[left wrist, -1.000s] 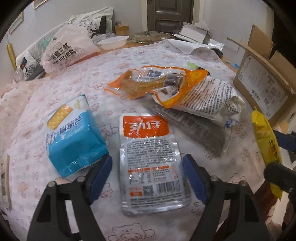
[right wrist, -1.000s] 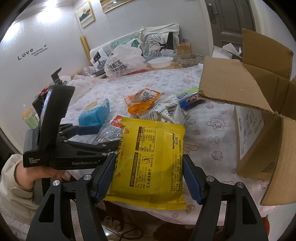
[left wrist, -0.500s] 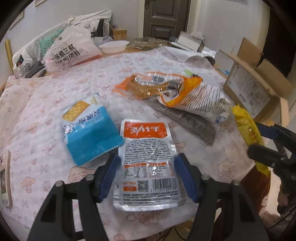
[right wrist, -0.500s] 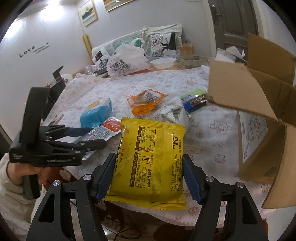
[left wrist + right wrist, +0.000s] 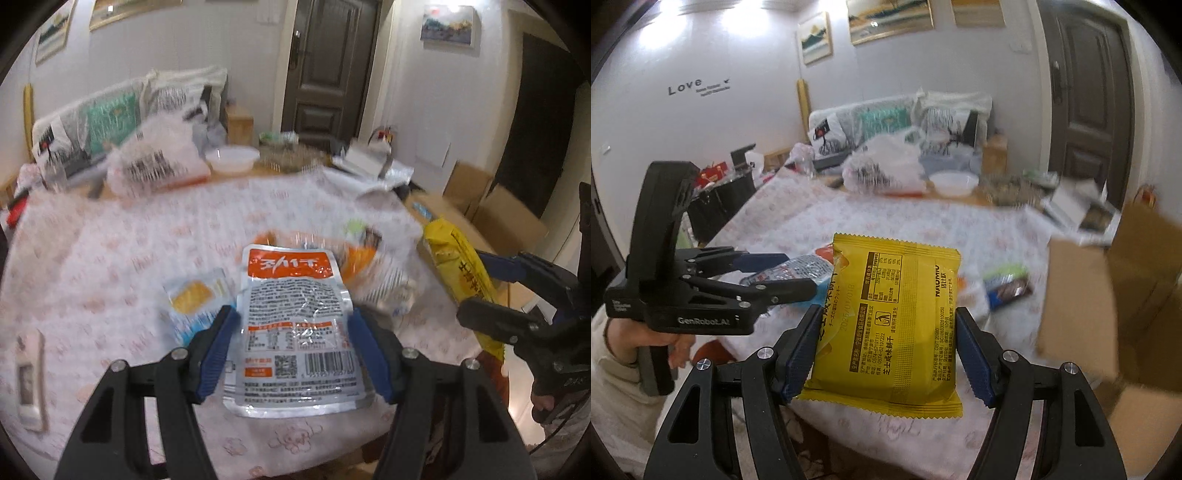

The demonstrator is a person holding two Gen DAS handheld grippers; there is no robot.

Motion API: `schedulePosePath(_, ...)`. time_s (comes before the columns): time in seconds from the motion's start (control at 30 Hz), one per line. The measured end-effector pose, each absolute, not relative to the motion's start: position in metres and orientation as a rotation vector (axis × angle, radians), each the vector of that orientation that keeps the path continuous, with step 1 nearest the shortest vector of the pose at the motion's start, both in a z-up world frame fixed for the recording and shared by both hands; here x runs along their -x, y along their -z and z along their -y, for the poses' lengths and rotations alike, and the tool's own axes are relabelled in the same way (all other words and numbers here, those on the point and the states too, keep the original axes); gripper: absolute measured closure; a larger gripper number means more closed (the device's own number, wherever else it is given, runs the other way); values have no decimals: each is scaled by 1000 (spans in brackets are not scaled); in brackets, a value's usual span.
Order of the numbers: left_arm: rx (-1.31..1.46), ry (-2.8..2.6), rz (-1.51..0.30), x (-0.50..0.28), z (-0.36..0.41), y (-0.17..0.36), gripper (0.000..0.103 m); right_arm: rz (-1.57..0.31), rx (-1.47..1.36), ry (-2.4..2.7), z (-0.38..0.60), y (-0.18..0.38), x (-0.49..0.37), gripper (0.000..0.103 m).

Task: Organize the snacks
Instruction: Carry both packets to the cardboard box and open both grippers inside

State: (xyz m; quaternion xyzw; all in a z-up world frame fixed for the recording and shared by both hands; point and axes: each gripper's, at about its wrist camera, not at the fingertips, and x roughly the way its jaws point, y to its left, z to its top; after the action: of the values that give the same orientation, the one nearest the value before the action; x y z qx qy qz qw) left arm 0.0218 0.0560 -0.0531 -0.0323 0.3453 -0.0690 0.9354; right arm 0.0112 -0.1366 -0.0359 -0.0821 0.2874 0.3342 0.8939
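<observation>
My left gripper (image 5: 291, 350) is shut on a silver snack pouch with an orange top (image 5: 291, 317) and holds it lifted above the table. My right gripper (image 5: 886, 350) is shut on a yellow snack packet (image 5: 894, 317), held in the air at the table's near edge. The yellow packet also shows in the left wrist view (image 5: 458, 269), to the right. The left gripper with the pouch shows in the right wrist view (image 5: 768, 277), to the left. A blue cracker packet (image 5: 195, 299) lies on the table below the pouch.
An open cardboard box (image 5: 1115, 310) stands at the table's right side. An orange packet (image 5: 358, 258) and a dark bar (image 5: 1008, 288) lie mid-table. A white plastic bag (image 5: 159, 162), a white bowl (image 5: 232, 158) and clutter sit at the far edge. A small device (image 5: 29, 373) lies left.
My left gripper closed on the silver pouch and lifted it off the table. Both grippers rose, so the views tilt up. The right gripper still holds the yellow packet.
</observation>
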Motion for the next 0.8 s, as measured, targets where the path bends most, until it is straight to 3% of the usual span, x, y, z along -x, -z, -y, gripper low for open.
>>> schedulePosePath(0.27, 6, 182, -533, -20, -31, -27, 41, -454, 200, -578, 165, -20, -16, 37)
schedulePosePath(0.43, -50, 332, -486, -41, 30, -58, 41, -447, 165, -442, 219, -31, -31, 37)
schedulePosePath(0.8, -175, 665, -645, -119, 187, -50, 41, -595, 110, -253, 319, 0, -88, 37)
